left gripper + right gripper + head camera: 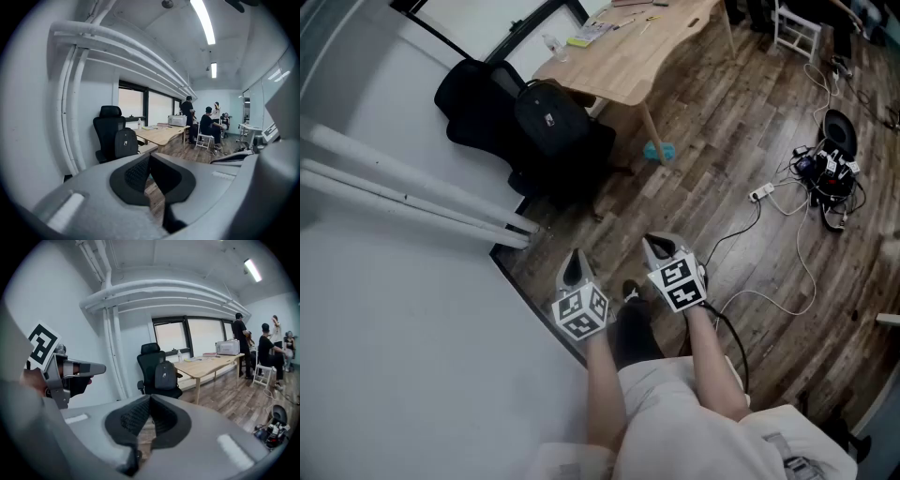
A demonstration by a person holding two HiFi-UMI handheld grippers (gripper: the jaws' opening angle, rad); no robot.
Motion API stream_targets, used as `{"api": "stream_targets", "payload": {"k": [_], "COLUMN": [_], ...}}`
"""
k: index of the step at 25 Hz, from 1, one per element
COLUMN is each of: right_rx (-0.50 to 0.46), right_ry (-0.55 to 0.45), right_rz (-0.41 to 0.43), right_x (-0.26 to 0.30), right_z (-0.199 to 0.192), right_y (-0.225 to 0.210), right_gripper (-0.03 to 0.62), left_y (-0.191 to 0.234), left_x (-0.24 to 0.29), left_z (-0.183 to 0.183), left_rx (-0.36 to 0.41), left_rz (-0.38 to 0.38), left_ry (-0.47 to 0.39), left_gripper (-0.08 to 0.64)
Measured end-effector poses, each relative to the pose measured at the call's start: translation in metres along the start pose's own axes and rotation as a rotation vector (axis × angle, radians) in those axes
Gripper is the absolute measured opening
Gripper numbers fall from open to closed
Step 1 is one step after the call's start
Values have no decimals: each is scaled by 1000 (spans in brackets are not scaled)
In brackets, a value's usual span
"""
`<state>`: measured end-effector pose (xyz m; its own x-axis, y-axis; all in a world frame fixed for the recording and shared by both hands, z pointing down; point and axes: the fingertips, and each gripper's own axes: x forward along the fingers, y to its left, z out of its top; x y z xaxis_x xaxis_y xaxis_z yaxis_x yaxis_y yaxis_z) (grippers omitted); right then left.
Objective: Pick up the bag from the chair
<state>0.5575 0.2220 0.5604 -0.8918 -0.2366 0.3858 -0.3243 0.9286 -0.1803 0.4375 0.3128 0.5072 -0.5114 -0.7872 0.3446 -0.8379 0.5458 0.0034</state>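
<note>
A black backpack (549,120) stands upright on the seat of a black office chair (483,103) by the wall, at the end of a wooden desk (633,52). The backpack (126,143) and chair (107,131) show some way ahead in the left gripper view, and the backpack (164,375) likewise in the right gripper view. Both grippers are held close to my body, well short of the chair. My left gripper (574,267) is shut with nothing in it. My right gripper (657,246) is shut and empty too.
White pipes (403,192) run along the wall on the left. A tangle of cables and a power strip (821,173) lie on the wood floor at right. Several people (265,350) are gathered at the desk's far end. A blue object (658,151) lies under the desk.
</note>
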Motion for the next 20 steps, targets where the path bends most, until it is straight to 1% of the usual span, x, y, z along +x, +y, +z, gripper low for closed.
{"api": "stream_targets", "payload": {"k": [4,7,8,9,11,13,16,18,20], "right_rx": [-27,-55,-51,-31,45,93,84,105,132], "right_ry": [-2,-1,-8,-22,-58,-72,-68,-95,-142], "right_rz": [11,22,25,28,29,2,-66,-110,-150], "right_x": [12,27,32,36,43,52,74,84,92], "right_z": [13,22,26,29,36,44,68,89,108], "right_y": [7,15,16,15,9,-1,-16,-25,-29], "right_gripper": [2,2,2,2,1,0,0,0,0], "left_y": [1,8,11,15,26,45,75,92,114], "left_x": [2,7,11,15,26,42,78,98,111], "left_z": [6,0,-2,-4,-5,-2,17,39,57], "left_rx": [12,0,-10,-20,-41,-79,-135,-145,-148], "left_rz": [-30,-92,-115,-135,-162,-166,-178,-202,-233], "left_ry": [-3,26,33,34,24,17,7,-7,-35], "left_gripper": [6,6,6,6,6,6,6,7,8]}}
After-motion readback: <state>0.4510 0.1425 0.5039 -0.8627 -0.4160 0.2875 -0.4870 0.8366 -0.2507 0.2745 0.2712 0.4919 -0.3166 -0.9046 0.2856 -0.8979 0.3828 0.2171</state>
